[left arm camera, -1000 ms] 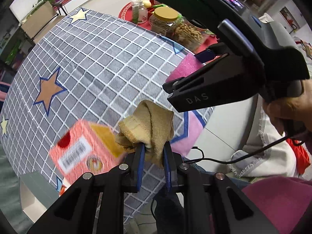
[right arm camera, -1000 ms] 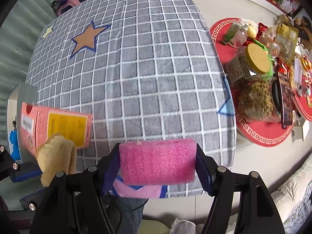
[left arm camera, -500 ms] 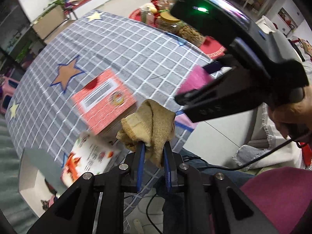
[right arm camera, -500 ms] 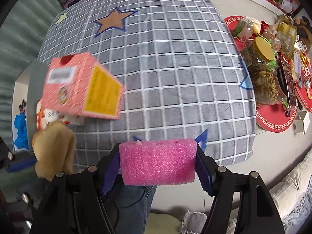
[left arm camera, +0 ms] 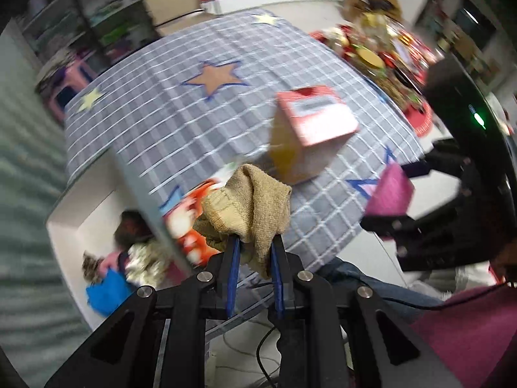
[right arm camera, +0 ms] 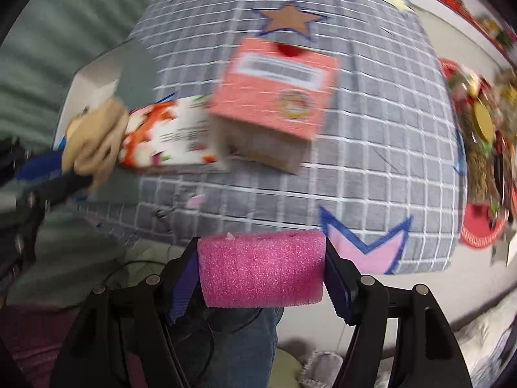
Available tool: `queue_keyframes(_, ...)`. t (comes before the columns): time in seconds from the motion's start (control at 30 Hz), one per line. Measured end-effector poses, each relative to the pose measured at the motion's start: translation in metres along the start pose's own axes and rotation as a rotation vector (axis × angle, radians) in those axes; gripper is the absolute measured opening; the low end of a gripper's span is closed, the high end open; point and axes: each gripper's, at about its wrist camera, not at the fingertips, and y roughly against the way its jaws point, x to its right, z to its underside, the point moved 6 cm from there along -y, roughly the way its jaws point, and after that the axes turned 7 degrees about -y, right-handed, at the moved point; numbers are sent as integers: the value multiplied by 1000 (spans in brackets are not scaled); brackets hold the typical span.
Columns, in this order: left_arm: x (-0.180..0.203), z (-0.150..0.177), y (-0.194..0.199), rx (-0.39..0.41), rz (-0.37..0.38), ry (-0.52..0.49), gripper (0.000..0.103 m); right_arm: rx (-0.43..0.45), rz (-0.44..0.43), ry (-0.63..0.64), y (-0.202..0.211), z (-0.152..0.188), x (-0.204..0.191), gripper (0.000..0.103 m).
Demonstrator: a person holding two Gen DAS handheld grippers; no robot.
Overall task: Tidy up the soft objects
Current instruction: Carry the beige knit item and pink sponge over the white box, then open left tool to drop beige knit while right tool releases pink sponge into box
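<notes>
The left gripper pinches a limp tan cloth by one bunched fold while the right gripper squeezes a pink sponge end to end, both light, yielding things carried above the counter.

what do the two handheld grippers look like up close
Both are matte black plastic. The left gripper has angular triangular-cutout arms, silver screw heads and thin blue pads. The right gripper has the same frame with ridged dark blue-purple pads. In the left view its housing shows a green light.
</notes>
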Motion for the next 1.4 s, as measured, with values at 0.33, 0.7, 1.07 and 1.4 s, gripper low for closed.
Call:
queue_keyframes(0.33, -79, 54, 15, 7, -96, 283, 20, 27, 14, 241, 11, -18, -79, 71)
queue_keyframes(0.7, -128, 103, 21, -1, -194, 501, 20, 66, 7, 454, 21, -52, -153, 71)
queue_keyframes(1.07, -154, 121, 14, -40, -229, 628, 20, 91, -29, 592, 22, -82, -219, 71)
queue_keyframes(1.4, -167, 121, 3, -68, -218, 666, 20, 75, -44, 637, 16, -97, -244, 71)
